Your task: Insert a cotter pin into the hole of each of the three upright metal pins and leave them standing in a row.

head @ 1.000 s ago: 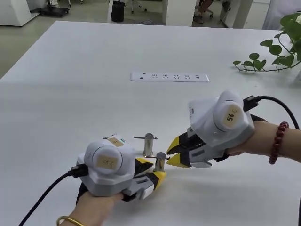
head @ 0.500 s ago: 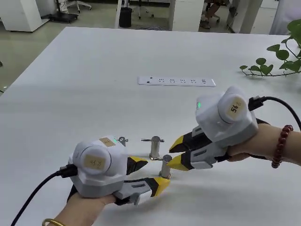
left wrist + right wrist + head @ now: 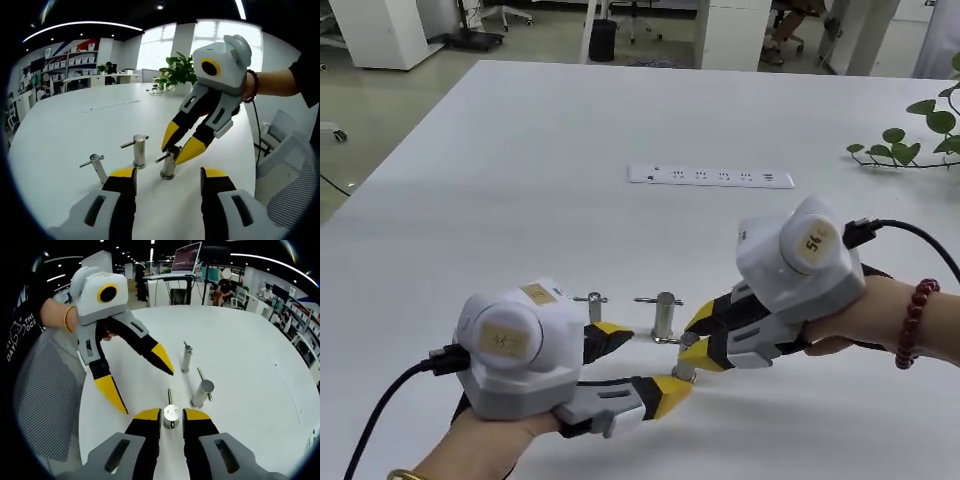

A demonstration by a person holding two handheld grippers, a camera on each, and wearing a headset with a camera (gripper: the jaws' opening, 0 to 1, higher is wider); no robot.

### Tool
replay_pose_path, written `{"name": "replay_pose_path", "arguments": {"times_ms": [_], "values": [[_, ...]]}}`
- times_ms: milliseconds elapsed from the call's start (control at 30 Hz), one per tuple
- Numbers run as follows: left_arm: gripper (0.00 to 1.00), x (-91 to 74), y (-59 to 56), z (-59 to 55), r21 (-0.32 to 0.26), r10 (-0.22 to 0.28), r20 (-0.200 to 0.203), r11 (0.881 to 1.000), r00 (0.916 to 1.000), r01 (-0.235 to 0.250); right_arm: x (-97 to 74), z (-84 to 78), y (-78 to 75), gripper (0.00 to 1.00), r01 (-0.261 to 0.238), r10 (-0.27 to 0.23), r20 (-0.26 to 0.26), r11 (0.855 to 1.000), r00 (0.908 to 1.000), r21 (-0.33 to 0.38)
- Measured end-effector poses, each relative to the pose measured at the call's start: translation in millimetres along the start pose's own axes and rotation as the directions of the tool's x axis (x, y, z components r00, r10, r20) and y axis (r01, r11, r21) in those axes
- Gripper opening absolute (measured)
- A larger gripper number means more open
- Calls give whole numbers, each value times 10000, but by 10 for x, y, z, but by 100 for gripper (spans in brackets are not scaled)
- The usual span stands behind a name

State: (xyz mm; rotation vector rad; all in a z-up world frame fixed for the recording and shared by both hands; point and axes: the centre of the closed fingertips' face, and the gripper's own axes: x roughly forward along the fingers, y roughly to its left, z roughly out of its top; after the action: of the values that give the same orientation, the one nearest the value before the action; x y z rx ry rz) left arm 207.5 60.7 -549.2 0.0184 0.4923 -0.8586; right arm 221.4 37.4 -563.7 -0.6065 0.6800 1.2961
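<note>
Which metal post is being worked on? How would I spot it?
On the white table, three metal posts stand in a row. It is the end post nearest the person, the only one gripped between the right tongs' yellow tips.

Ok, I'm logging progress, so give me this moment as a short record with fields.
Surface: white table
Standing in a row: near pin, middle pin, far pin
Cotter pins: one through each
Right gripper: shut on near pin's top
Left gripper: open, holding nothing
</note>
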Motion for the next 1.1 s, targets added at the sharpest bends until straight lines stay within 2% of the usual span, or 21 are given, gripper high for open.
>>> {"name": "replay_pose_path", "arguments": {"times_ms": [367,600,900,1100], "values": [[56,-218,47,99,165,463,196,9988,9987,-467,14,-10,0,9,-50,49,-23,10000,10000,-41],[63,-361,50,160,189,708,498,9972,9962,-718,9,-11,3,8,-116,116,-1,9999,9999,106],[80,-455,142,113,540,1164,275,9916,9928,-1177,-3,-11,-8,8,-129,128,-38,9999,9999,-79],[87,-453,181,134,294,1275,648,9911,9897,-1296,-31,-42,-46,8,-34,31,-148,9999,9999,-145]]}}
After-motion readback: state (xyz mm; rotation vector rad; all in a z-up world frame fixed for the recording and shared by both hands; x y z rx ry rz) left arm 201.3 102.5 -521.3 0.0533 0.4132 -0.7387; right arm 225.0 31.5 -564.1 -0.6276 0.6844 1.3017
